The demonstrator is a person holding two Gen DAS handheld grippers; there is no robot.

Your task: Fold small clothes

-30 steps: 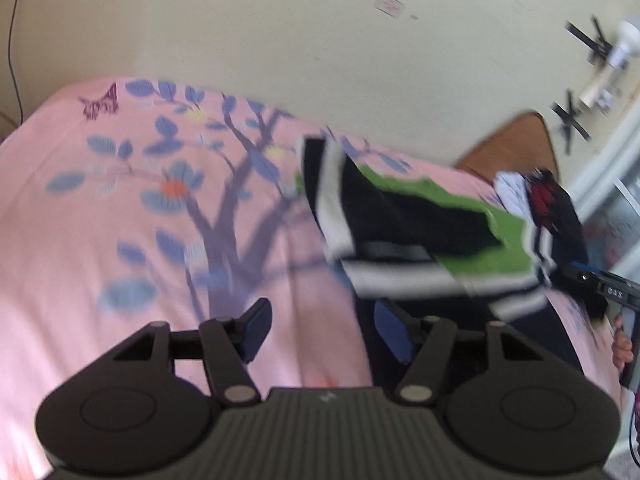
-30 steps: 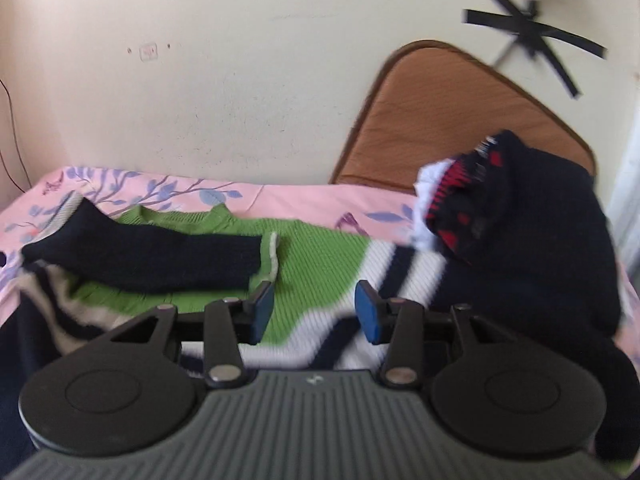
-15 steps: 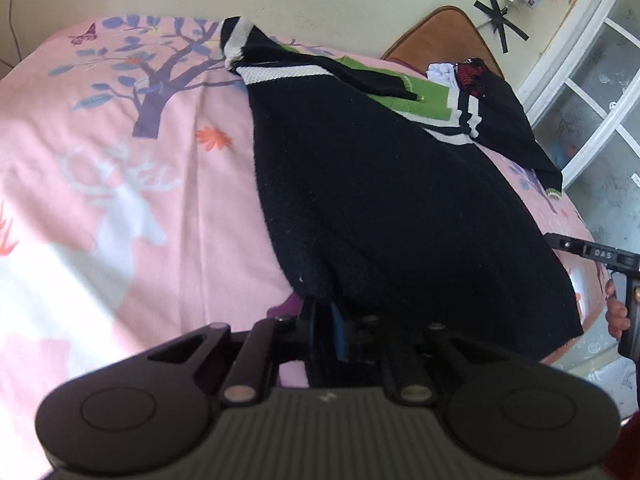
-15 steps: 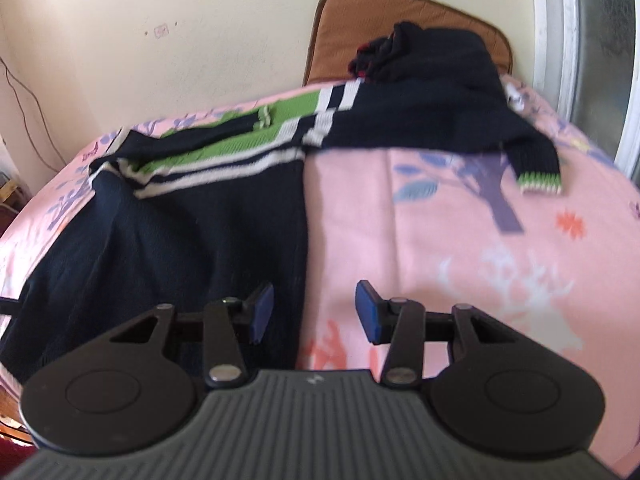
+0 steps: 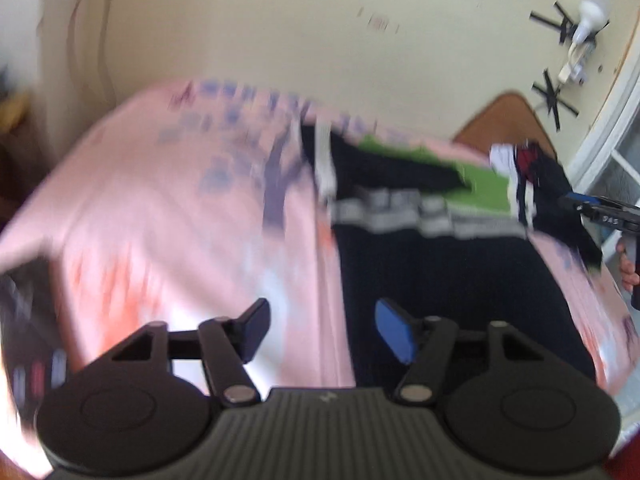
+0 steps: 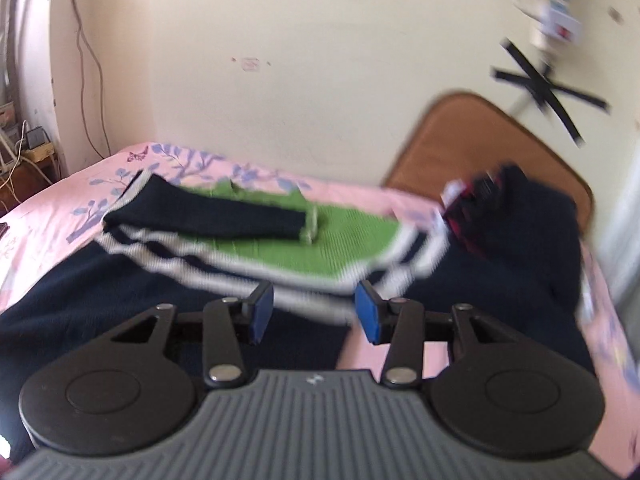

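A navy sweater (image 5: pixel 440 272) with a green chest and white stripes lies on the pink bed, one sleeve folded across the green part; it also shows in the right wrist view (image 6: pixel 280 240). My left gripper (image 5: pixel 320 332) is open and empty, above the sweater's left edge near the hem. My right gripper (image 6: pixel 314 312) is open and empty, just above the striped band. The right gripper (image 5: pixel 600 212) also shows at the right edge of the left wrist view. Both views are motion-blurred.
The pink floral bedsheet (image 5: pixel 160 208) covers the bed. A pile of dark clothes (image 6: pixel 512 216) lies at the head end by a brown headboard (image 6: pixel 480 136). The wall is close behind. Cables and a small shelf (image 6: pixel 28 148) stand at the left.
My left gripper has let go of the sweater's hem and opened. Both grippers have moved forward over the sweater, which now lies flatter on the bed.
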